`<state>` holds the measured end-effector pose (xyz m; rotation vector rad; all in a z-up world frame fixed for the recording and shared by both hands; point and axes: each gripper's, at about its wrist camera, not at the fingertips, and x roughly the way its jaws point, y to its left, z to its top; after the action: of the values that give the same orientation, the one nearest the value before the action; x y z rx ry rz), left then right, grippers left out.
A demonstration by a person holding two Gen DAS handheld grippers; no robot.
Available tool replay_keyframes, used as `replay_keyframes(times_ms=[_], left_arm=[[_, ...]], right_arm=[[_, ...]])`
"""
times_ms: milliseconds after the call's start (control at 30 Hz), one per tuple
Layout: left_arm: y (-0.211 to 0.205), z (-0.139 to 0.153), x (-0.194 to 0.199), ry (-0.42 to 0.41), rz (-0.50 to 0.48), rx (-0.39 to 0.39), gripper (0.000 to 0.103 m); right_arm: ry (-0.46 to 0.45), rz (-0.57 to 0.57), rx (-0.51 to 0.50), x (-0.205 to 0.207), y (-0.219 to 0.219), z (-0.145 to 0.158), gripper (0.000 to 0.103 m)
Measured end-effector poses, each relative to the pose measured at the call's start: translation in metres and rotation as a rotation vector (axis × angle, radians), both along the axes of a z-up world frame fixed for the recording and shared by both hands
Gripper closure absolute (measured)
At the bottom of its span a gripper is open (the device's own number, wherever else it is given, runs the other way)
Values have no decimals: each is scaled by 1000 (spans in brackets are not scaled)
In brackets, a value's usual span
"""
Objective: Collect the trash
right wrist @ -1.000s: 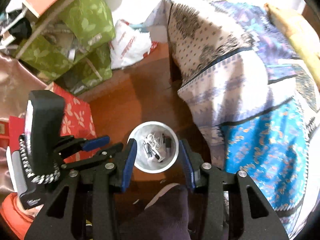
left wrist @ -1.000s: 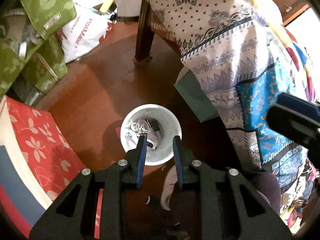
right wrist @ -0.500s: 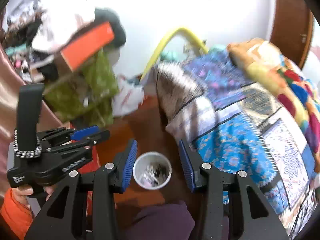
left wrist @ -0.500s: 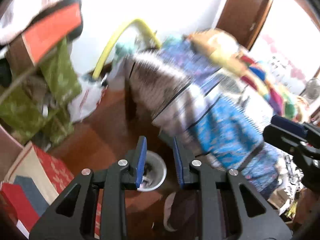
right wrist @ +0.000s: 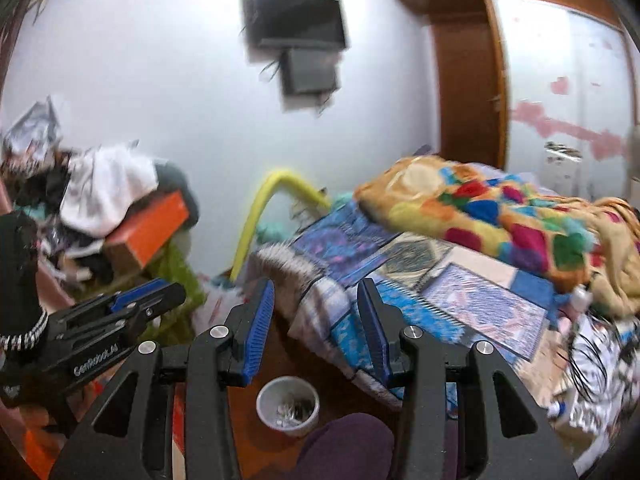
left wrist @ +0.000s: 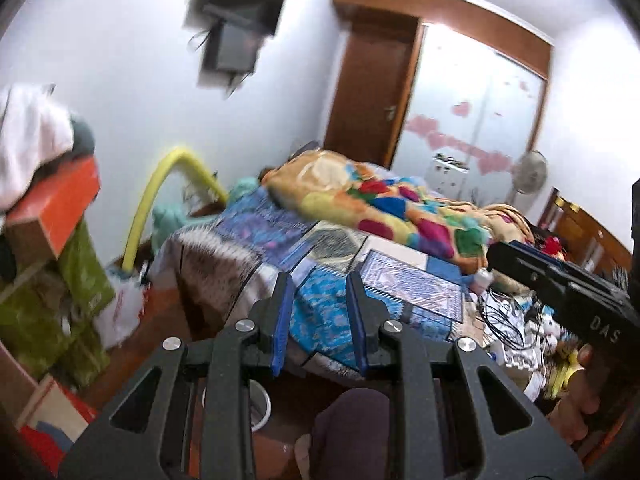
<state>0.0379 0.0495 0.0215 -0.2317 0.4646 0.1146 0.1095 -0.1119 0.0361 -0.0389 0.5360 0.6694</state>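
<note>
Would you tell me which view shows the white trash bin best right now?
The right wrist view: the bin sits in the open below the right gripper, its full rim and contents visible. In the left wrist view only a sliver shows behind the left gripper.

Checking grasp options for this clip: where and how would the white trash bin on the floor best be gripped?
Judging by its pose, take the white trash bin by its thin rim, from above, one finger inside and one outside. It stands upright and open-topped, with trash only low inside. The bed crowds its right, so the near or left rim looks easier.
</note>
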Motion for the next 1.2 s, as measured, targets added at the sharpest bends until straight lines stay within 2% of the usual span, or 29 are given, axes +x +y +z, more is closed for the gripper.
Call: replay_keyframes(times_ms=[133,200,267,367,500,567,600,667,733,933,1200], left_arm=[[-25,12,-18,-49,-36,72,76],[-33,14,-27,-62,-48,83,66],[-37,13,-34,-75,-52,88,43],[-43,8,-42,-72,-55,86,39],[-43,2,-51,-58,-63,65,34],[-46,-2,-58,-53,-55,80,30],[-49,-3,-61,-54,-54,85,29],[-52,-5,-67,-52,-52,98,19],[-54,-8,-72,-56,-50,101,15],[-54,-12,-81,-57,-45,118,13],[-48,-16,-84,-48,-47,95,13]], right_arm=[[-70,-121,15,-23,-20,8,63],[-95,-173,14,-34,-27,9,63],[-99,-200,16,-42,-32,9,51],[-94,-230,13,-51,-39,5,36],[-92,-271,-3,-63,-50,-1,26],[-83,-286,-6,-66,-55,-3,10],[-82,-292,-3,-68,-57,-4,8],[-94,-306,1,-75,-61,-5,6],[-111,-318,-5,-82,-63,-5,3],[-166,-332,-6,-103,-63,1,0],[-180,-321,-5,-111,-61,0,0]])
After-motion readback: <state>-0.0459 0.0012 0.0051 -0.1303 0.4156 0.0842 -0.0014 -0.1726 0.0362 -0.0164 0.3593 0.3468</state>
